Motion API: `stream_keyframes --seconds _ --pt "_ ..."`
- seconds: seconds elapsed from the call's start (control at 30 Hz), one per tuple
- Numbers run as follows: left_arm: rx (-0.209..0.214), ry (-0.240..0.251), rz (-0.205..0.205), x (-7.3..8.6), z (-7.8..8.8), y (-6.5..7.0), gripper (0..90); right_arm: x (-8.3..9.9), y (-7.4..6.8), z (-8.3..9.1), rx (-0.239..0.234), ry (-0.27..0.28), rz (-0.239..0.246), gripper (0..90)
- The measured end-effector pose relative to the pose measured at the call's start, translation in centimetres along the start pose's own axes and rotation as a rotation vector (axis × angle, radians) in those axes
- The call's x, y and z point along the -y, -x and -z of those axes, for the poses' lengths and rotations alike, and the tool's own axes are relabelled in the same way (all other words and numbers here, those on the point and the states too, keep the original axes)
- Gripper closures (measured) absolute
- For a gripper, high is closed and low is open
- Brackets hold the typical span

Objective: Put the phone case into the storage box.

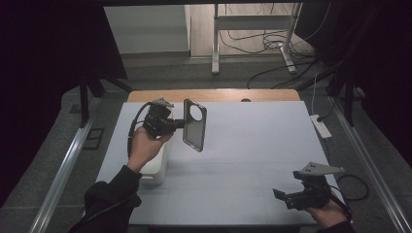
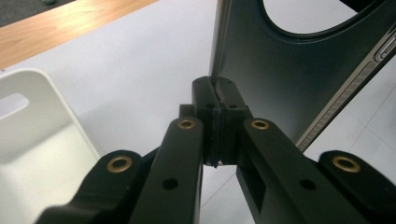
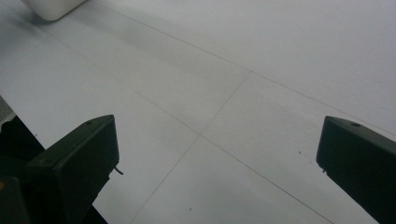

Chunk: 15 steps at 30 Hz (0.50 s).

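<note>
Nearest you, at the table's (image 1: 233, 160) front right corner, your right gripper (image 1: 284, 194) rests low with its jaws spread wide and nothing between them. Farther back on the left, your left gripper (image 1: 180, 124) is clamped on one edge of a dark phone case (image 1: 195, 124), holding it upright in the air above the table. A white bin (image 1: 156, 167) sits below your left hand (image 1: 145, 145).
</note>
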<state>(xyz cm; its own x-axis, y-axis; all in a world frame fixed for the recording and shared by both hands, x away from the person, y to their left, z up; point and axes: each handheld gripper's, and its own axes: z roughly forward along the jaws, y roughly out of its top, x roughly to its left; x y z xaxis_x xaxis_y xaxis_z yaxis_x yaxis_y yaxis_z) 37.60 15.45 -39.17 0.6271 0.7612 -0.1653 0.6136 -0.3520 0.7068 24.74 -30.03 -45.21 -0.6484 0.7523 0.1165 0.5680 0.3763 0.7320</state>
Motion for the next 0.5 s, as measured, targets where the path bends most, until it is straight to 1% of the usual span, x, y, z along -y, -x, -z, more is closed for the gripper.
stream_keyframes --seconds 0.07,0.17,0.5 --pt "-0.001 0.0 0.002 0.0 0.1 -0.2 88.7 0.1 0.0 0.1 0.003 -0.001 -0.002 0.0" --pt "-0.006 0.006 0.013 -0.2 0.3 -0.6 88.7 0.4 0.3 0.4 0.02 0.003 -0.003 0.0" --pt "-0.027 0.012 0.037 -0.5 0.7 -1.8 88.7 1.1 0.9 1.4 0.059 0.018 -0.031 0.0"
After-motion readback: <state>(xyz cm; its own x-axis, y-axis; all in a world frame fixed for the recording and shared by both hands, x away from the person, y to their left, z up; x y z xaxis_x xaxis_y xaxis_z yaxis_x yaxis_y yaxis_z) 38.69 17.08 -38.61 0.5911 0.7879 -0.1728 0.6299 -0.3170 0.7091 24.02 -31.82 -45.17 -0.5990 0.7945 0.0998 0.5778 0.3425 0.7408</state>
